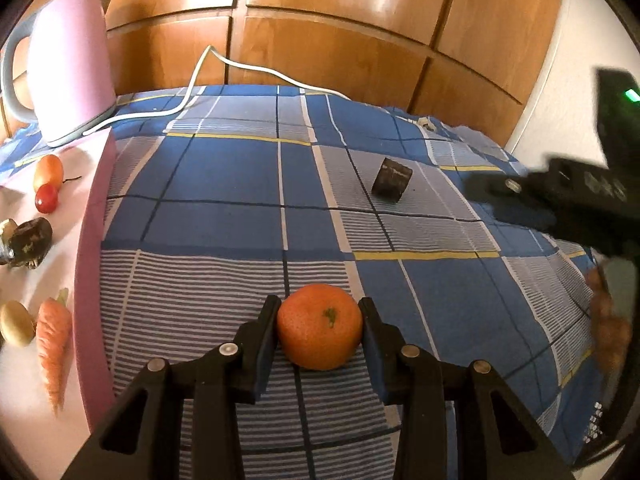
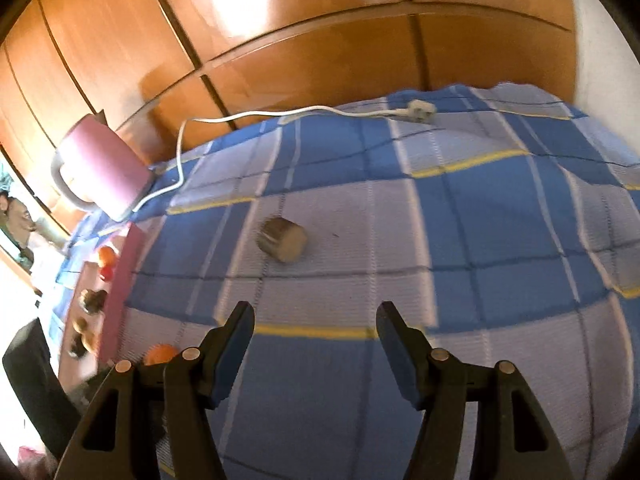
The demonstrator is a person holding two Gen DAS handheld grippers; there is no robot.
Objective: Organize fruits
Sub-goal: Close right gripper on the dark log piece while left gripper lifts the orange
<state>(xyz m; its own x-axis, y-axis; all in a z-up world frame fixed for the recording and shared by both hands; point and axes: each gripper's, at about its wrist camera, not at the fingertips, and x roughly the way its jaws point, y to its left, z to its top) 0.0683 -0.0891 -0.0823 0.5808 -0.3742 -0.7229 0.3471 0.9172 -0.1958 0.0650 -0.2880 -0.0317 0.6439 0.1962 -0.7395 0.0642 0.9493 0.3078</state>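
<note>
Orange round mandarin (image 1: 320, 327) sits clamped between your left gripper (image 1: 320, 320) pads; your right gripper (image 2: 316, 332) gapes apart, empty.

This looks like a room in a home, likely a bedroom. Glossy wooden wardrobe doors (image 1: 332, 52) rise directly behind a surface spread with a blue, white and yellow checked cloth (image 1: 224, 176) that wrinkles like bed linen, though the fisheye view leaves it unclear whether a bed or a table lies beneath. At the cloth's far left corner stands a pink electric kettle (image 1: 70, 68), its white cord (image 1: 256, 67) trailing along the far edge.
</note>
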